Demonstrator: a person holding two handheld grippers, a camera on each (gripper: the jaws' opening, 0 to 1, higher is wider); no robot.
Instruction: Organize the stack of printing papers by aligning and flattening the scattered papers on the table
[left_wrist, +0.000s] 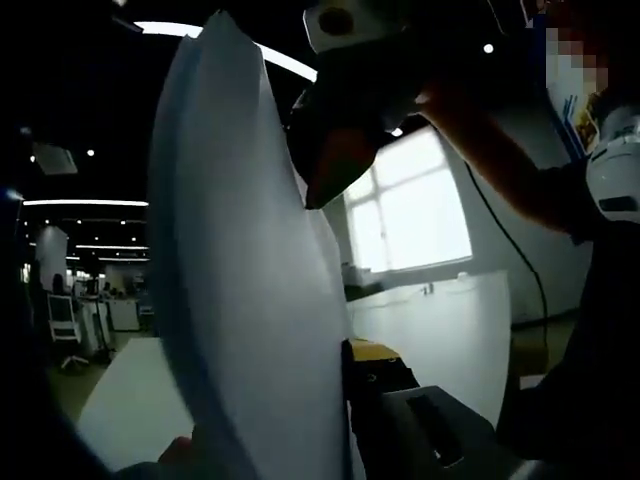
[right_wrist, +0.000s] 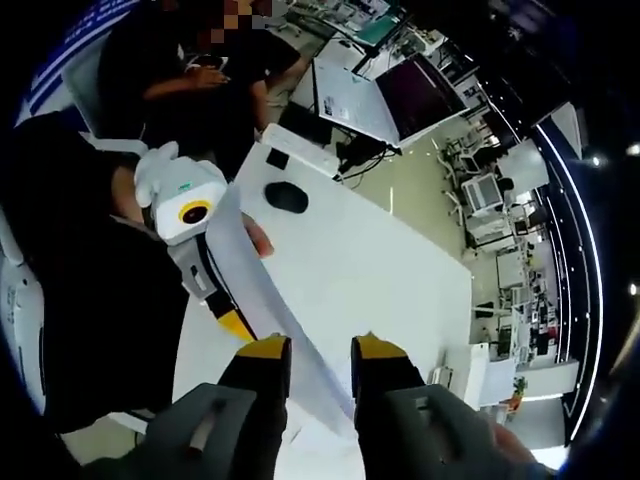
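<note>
Left gripper view: we see the paper stack (left_wrist: 250, 300) broadside, standing almost on edge and bowed, its long axis running from the bottom of the view up toward the ceiling lights. It hides one jaw of the left gripper (left_wrist: 345, 400); the other yellow-tipped jaw sits right against the sheets, so we read it as pinching the stack near its lower edge. The right gripper (left_wrist: 335, 150) comes in from the top, its dark jaw on the upper edge of the stack, with a person's forearm (left_wrist: 500, 160) behind it. Behind the paper we see the white bench (left_wrist: 440, 330) and a bright window (left_wrist: 410, 210).

Right gripper view: the same stack (right_wrist: 265, 290) shows edge-on as a thin white strip, held up off the bench (right_wrist: 360, 270). Its long axis runs diagonally from the left gripper (right_wrist: 235, 320) down into the gap between the right gripper (right_wrist: 320, 350) jaws. Those jaws stand a little apart with the strip between the yellow tips; we cannot tell if they grip it or just bracket it. A black mouse (right_wrist: 286, 197) lies near the bench's far edge, a monitor (right_wrist: 420, 95) beyond it, and a seated person (right_wrist: 190, 70) at the far corner.
</note>
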